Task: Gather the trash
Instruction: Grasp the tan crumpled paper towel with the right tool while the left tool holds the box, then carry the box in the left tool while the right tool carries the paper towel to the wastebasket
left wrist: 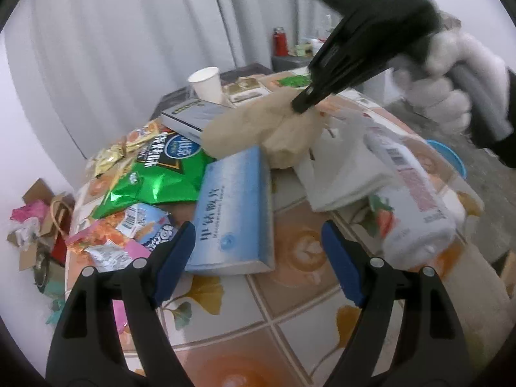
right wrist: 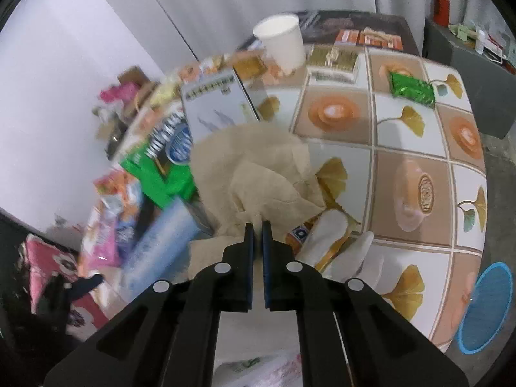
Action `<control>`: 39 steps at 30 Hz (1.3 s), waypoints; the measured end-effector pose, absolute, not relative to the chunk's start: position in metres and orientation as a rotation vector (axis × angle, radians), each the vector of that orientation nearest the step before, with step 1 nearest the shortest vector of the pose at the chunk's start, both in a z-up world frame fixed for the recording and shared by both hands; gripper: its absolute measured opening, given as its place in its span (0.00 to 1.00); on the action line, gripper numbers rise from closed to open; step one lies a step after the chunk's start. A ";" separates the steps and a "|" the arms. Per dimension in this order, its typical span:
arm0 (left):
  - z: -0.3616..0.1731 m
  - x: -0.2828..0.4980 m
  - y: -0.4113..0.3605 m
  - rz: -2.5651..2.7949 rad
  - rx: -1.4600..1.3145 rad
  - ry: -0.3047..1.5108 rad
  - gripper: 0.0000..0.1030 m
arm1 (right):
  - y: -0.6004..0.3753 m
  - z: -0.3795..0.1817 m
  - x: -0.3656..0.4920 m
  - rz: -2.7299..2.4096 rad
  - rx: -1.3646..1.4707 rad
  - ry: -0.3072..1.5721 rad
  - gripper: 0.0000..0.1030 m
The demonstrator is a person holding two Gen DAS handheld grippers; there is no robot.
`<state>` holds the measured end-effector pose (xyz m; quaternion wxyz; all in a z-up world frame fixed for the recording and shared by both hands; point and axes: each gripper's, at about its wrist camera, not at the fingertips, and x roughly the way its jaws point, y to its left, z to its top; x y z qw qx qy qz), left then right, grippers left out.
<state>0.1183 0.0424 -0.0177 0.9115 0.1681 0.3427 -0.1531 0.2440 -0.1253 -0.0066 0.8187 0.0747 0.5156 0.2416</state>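
My right gripper [right wrist: 257,225] is shut on a crumpled beige paper napkin [right wrist: 254,167] that spreads over the tiled table [right wrist: 412,193]. From the left wrist view, that gripper [left wrist: 303,104] pinches the top of the napkin [left wrist: 258,125], held by a white-gloved hand [left wrist: 441,77]. My left gripper [left wrist: 258,235] stands open above the table [left wrist: 290,290] with nothing between its pads. Just ahead of it lies a blue tissue box [left wrist: 232,213]. A green snack bag [left wrist: 154,180] and several snack wrappers [left wrist: 129,235] lie to the left. A clear plastic bottle [left wrist: 416,200] lies on its side to the right.
A white paper cup [right wrist: 285,42] stands at the back beside a grey-blue book [right wrist: 216,103]. A small green wrapper [right wrist: 411,89] lies at the far right of the table. A blue basket [right wrist: 487,306] sits on the floor past the table's edge. Cardboard and bags [left wrist: 38,235] clutter the floor left.
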 end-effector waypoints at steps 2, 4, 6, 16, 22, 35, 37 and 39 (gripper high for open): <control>-0.023 0.122 0.040 -0.278 0.385 0.688 0.74 | -0.131 0.003 0.238 0.517 0.180 1.065 0.05; -0.028 0.125 0.035 -0.252 0.433 0.674 0.74 | -0.135 0.011 0.234 0.516 0.192 1.042 0.05; -0.035 0.125 0.028 -0.206 0.520 0.647 0.74 | -0.140 0.017 0.230 0.521 0.207 1.023 0.05; -0.064 0.157 0.004 -0.142 0.671 0.693 0.74 | -0.152 0.023 0.224 0.551 0.252 0.999 0.05; -0.064 0.166 0.007 -0.119 0.637 0.746 0.54 | -0.156 0.023 0.223 0.566 0.275 0.989 0.05; -0.039 0.155 0.007 -0.110 0.599 0.665 0.32 | -0.166 0.056 0.210 0.582 0.315 0.899 0.05; -0.032 0.151 0.007 -0.106 0.602 0.639 0.32 | -0.167 0.066 0.205 0.584 0.312 0.874 0.05; -0.026 0.148 0.006 -0.105 0.596 0.622 0.32 | -0.169 0.076 0.201 0.582 0.311 0.852 0.05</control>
